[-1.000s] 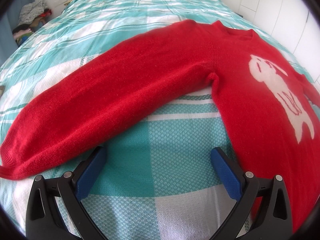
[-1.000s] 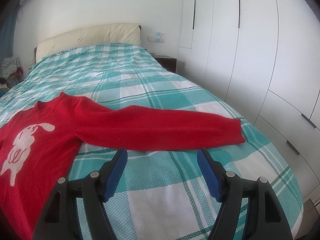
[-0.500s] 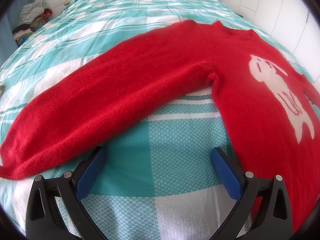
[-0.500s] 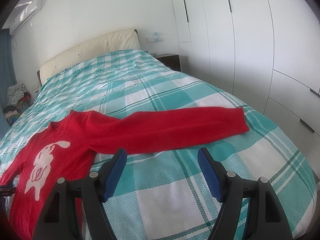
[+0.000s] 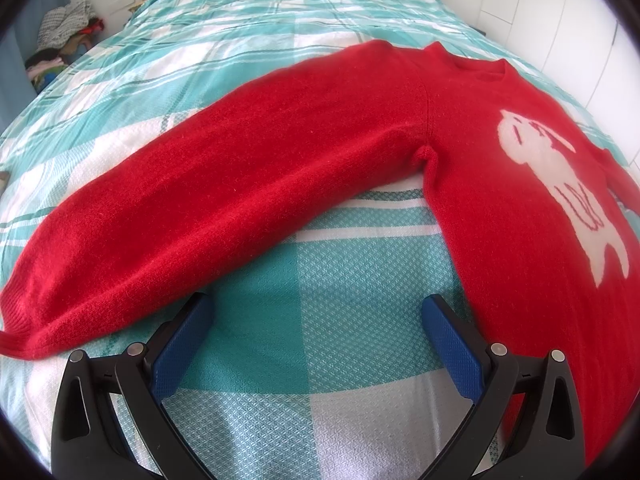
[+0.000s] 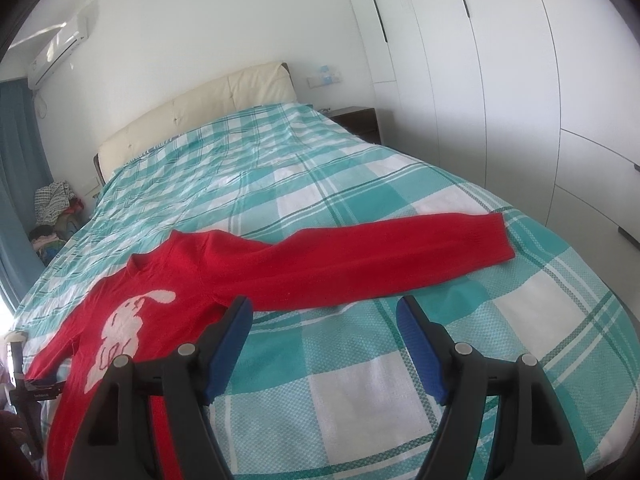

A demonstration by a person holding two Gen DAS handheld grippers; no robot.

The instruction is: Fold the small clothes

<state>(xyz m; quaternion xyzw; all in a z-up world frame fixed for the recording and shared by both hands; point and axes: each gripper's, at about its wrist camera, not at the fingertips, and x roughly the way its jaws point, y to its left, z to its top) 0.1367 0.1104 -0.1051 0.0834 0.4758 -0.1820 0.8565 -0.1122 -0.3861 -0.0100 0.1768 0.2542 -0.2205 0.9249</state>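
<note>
Red knit sweater (image 5: 360,168), one piece, spread flat and face up on your teal-and-white checked bedspread (image 5: 320,280), both sleeves stretched out to the sides. Leftmost in your left wrist view: a heap of clothes (image 5: 64,36) off the bed's far corner, then the sweater's near sleeve with its ribbed cuff. Your left gripper (image 5: 316,312) hangs over bare bedspread beside that sleeve, blue pads well apart, nothing between them. Further right, the white animal motif (image 5: 560,188) on the chest. In your right wrist view, your right gripper (image 6: 324,312) also stands spread and empty, just short of the other sleeve; cream headboard (image 6: 200,120) behind, white wardrobe doors (image 6: 500,80) at far right.
</note>
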